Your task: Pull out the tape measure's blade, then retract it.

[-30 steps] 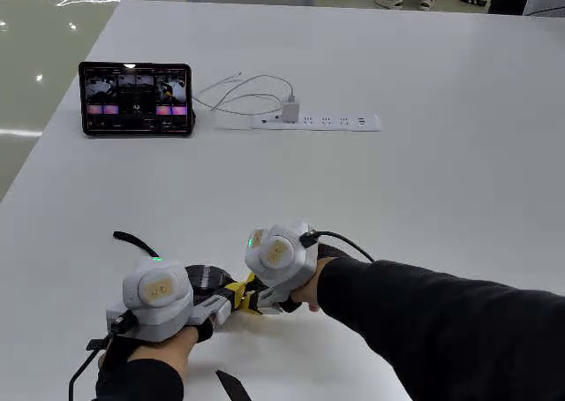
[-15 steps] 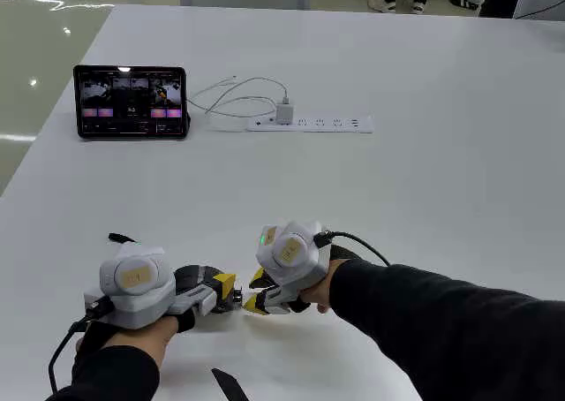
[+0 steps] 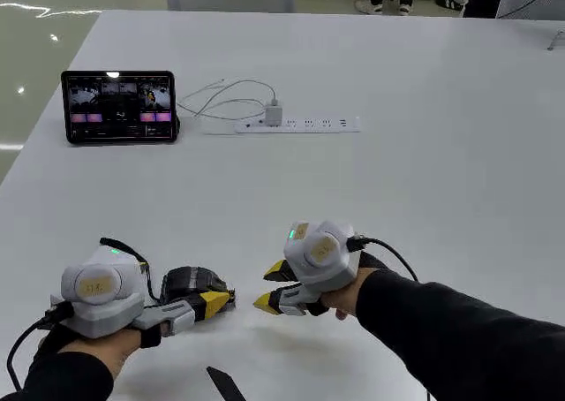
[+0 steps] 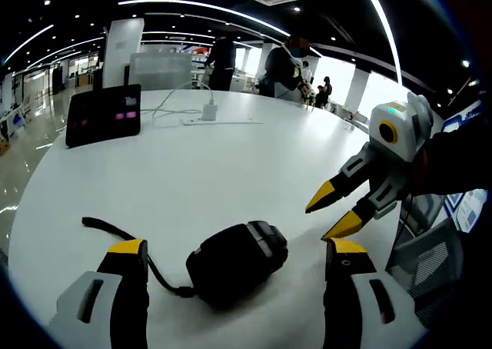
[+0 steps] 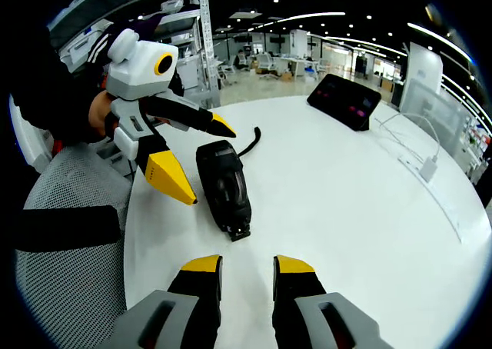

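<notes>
Two claws, low in frame: my left claw (image 3: 213,297) spread wide either side of the tape measure (image 3: 190,282), my right claw (image 3: 265,288) slightly parted, empty, pointing left at it.

The left gripper (image 3: 212,300) and right gripper (image 3: 269,288) are matching pale grey moulded shells. Each has a round tan sticker (image 3: 94,285) on top, a small green light (image 3: 290,235), and dark jaws capped in yellow. A black cable (image 3: 388,249) trails from each one. The person wears long black sleeves (image 3: 459,339).
</notes>
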`<state>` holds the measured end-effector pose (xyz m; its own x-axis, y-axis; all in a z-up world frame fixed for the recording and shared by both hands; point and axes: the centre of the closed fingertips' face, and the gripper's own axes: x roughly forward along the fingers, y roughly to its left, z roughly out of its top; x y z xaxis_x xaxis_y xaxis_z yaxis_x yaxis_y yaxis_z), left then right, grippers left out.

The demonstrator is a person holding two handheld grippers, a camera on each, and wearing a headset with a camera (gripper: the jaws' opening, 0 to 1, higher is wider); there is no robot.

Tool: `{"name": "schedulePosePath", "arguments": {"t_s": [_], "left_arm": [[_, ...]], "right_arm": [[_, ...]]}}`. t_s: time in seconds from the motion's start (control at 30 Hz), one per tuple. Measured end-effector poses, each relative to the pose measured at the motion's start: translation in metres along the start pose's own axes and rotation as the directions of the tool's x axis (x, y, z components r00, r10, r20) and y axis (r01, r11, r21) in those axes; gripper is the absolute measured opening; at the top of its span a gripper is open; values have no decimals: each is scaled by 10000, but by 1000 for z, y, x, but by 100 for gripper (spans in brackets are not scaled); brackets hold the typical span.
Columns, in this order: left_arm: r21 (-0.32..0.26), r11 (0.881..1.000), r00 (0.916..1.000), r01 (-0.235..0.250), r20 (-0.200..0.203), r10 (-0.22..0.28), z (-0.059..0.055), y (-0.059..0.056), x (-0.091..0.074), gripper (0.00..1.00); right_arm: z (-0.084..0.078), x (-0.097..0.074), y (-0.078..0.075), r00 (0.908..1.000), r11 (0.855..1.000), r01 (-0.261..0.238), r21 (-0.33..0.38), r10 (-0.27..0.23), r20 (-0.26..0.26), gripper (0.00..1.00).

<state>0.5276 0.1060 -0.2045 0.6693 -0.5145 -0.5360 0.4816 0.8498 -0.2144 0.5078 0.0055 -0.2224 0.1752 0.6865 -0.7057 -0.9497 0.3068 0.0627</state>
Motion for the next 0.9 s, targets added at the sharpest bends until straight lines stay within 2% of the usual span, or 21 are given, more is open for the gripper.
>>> {"name": "schedulePosePath", "arguments": {"t_s": [0.03, 0.07, 0.1, 0.13, 0.2, 0.37, 0.47, 0.6, 0.7, 0.77, 0.8, 0.87, 0.9], "left_arm": [[-267, 9985, 9988, 480, -29, -481, -2, -7, 0, 94], [-317, 9972, 9970, 683, -335, -693, -7, -9, -1, 97], [-26, 9977, 9973, 681, -275, -681, -6, -8, -2, 99], [469, 9953, 9964, 846, -63, -844, -3, -11, -4, 99], [571, 9942, 9957, 910, -217, -899, -6, -10, -7, 99], [919, 9899, 9941, 1083, -185, -1071, -5, -3, -15, 99], [934, 9892, 9926, 1127, -569, -1077, -9, -2, -21, 99], [1065, 9871, 9921, 1194, -519, -1144, -9, 2, -27, 99], [1326, 9808, 9897, 1427, -265, -1404, -6, 1, -33, 99], [1425, 9772, 9875, 1576, -279, -1552, -6, 1, -37, 99], [1607, 9751, 9881, 1528, -436, -1476, -9, 4, -39, 99], [1662, 9748, 9861, 1486, -997, -1333, -18, 9, -42, 99], [1644, 9746, 9865, 1523, -855, -1397, -17, 11, -42, 99]], "right_arm": [[0, -2, -1, 10000, 10000, 55, 48, -55, 60, 23], [1, -5, -2, 9999, 9999, 117, 126, -118, 116, 24], [1, -7, -2, 9998, 9998, 157, 126, -159, 135, 25], [1, -10, -3, 9995, 9996, 255, 69, -256, 165, 26], [-1, -13, -5, 9990, 9992, 404, 33, -405, 164, 27], [-11, -25, -7, 9983, 9980, 546, 318, -553, 196, 32], [-21, -33, -7, 9975, 9969, 675, 396, -682, 166, 35], [-33, -45, -8, 9967, 9962, 791, 377, -796, 127, 39], [-42, -55, -10, 9953, 9945, 948, 441, -954, 136, 42], [-49, -63, -11, 9938, 9930, 1096, 429, -1102, 121, 43], [-53, -68, -12, 9931, 9920, 1159, 490, -1168, 145, 44], [-59, -75, -13, 9917, 9902, 1261, 597, -1273, 159, 47], [-62, -79, -12, 9915, 9898, 1264, 664, -1281, 229, 48]]}}
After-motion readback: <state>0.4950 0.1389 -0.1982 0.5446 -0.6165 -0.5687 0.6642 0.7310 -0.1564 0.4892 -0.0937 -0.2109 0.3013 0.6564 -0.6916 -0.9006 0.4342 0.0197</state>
